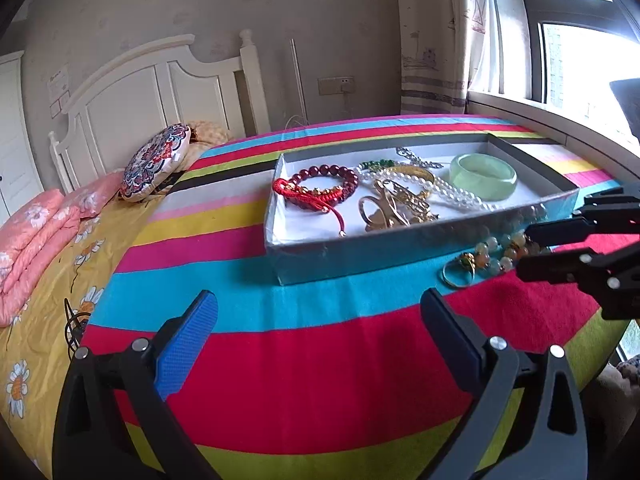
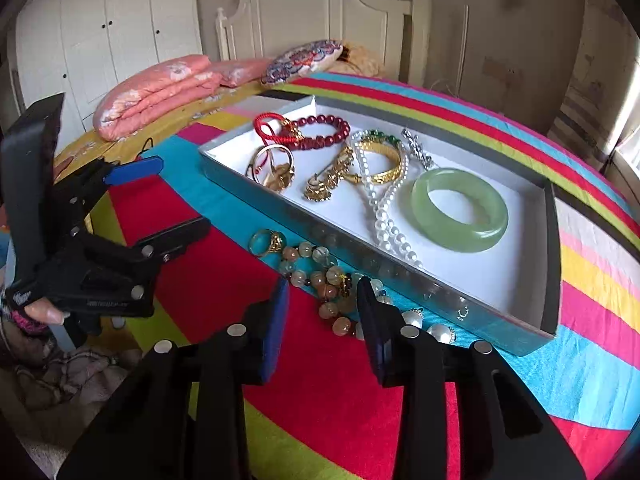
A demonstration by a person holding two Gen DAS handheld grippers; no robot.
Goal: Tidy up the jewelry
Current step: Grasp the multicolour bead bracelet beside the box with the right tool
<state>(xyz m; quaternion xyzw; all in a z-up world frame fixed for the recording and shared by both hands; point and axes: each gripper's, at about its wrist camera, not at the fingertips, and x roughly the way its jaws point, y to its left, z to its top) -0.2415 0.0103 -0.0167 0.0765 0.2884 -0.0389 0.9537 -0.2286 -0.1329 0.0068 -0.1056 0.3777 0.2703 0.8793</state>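
A shallow silver box (image 1: 360, 256) (image 2: 240, 184) on the striped cloth holds a dark red bead bracelet (image 1: 340, 172) (image 2: 320, 134), gold pieces (image 2: 332, 180), a pearl strand (image 2: 384, 216) and a green jade bangle (image 1: 482, 178) (image 2: 460, 210). Outside it, by its front wall, lie a gold ring (image 1: 458, 270) (image 2: 266, 242), a pale bead bracelet (image 1: 498, 254) (image 2: 324, 280) and pearl earrings (image 2: 428, 324). My right gripper (image 2: 322, 304) (image 1: 528, 254) is open, its fingers on either side of the bead bracelet. My left gripper (image 1: 320, 320) (image 2: 176, 196) is open and empty over the cloth.
The striped cloth (image 1: 320, 380) covers a round table beside a bed with a yellow flowered sheet (image 1: 48, 280), pink quilts (image 2: 160, 92) and a round patterned cushion (image 1: 154, 168). A window sill (image 1: 560, 120) runs behind the box.
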